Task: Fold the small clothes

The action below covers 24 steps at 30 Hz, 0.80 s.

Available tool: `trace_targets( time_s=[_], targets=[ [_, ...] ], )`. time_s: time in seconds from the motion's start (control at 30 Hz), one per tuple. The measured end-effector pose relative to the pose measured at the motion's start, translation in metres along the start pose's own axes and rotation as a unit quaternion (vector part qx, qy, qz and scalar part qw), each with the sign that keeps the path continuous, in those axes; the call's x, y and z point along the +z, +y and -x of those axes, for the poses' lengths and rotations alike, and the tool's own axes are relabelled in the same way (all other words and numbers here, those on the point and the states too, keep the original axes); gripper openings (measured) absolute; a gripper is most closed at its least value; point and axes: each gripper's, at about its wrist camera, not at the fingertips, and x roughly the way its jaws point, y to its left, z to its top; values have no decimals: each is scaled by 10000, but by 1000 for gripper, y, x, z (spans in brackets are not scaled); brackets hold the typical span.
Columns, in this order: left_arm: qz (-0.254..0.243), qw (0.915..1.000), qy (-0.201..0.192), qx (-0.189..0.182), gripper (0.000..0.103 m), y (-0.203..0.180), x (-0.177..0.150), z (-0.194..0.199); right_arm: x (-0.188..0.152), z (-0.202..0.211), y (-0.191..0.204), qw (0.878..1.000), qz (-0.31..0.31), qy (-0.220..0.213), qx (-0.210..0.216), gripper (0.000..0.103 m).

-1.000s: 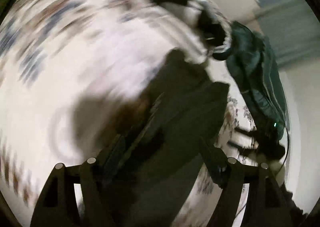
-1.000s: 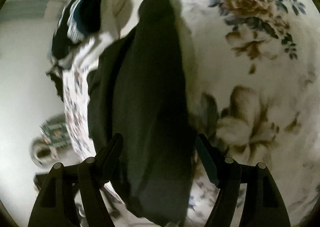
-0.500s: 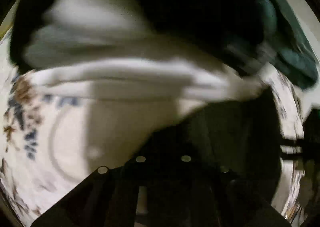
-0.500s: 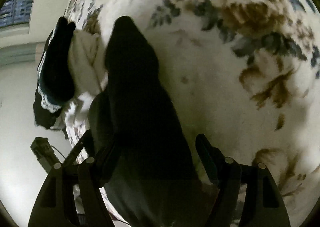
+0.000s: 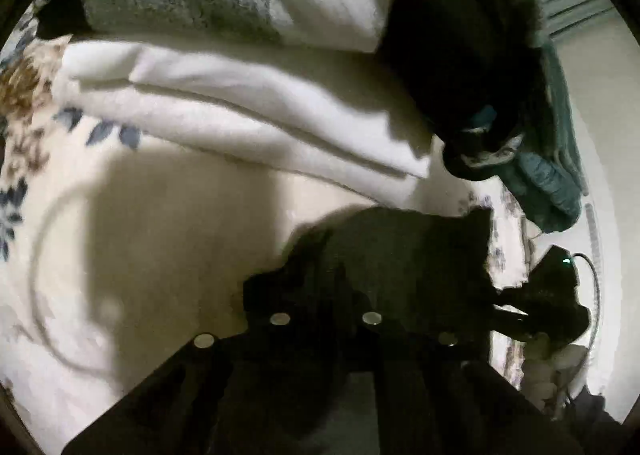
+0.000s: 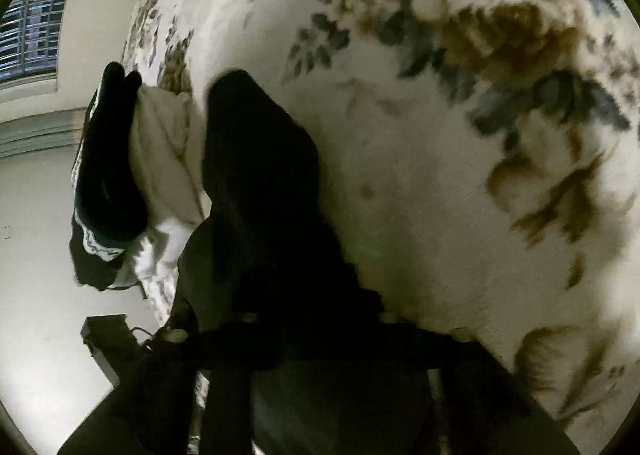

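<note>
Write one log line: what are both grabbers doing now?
left gripper: shut on black garment | right gripper: closing on black garment | surface: floral bedspread

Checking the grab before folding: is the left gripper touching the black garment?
Touching. The left wrist view shows the left gripper with jaws together on the black garment, cloth bunched at its fingertips.

Both wrist cams close, angled down, share dark garment point(image 5: 400, 255)

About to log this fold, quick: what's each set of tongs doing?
Left tongs: shut on the black garment.
Right tongs: closing on the black garment.
</note>
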Motion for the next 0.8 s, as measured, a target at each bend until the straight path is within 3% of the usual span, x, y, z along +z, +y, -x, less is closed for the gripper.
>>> trace_targets(
  time_s=[0.1,0.17,0.2,0.23,0.27,0.3,0.33,0.4,0.57,0.7,0.8],
  targets=[
    [270,9996,73,-90,5,23,18,-4,7,5,-5,9994,47,-209,-285,13],
    [310,9993,190,-108,9,25,19,-3,9,-2,-9,9998,-89,20,-195,13],
    [202,9994,237,-151,17,23,16,2,9,-1,-8,9997,-130,77,-183,15],
    [80,9994,320,-116,27,18,12,9,7,3,-7,9997,-208,131,-89,23],
    [41,9992,380,-102,48,15,11,14,2,9,-6,9994,-262,234,10,35],
    [-7,9991,383,-172,57,12,4,25,-2,15,-5,9992,-258,286,69,42],
    [-45,9992,330,-214,57,7,-4,37,-11,27,-3,9993,-210,286,88,52],
    [-31,9993,230,-307,57,-1,-18,59,-33,45,-2,9989,-83,421,162,56],
    [252,9993,148,-213,57,-6,-100,124,-122,81,-33,9951,71,963,-203,61],
    [616,9969,480,114,58,0,-199,153,-217,85,-84,9881,126,1467,-454,61],
    [848,9921,827,409,58,7,-264,146,-285,72,-128,9829,-231,1810,-239,61]
  ],
)
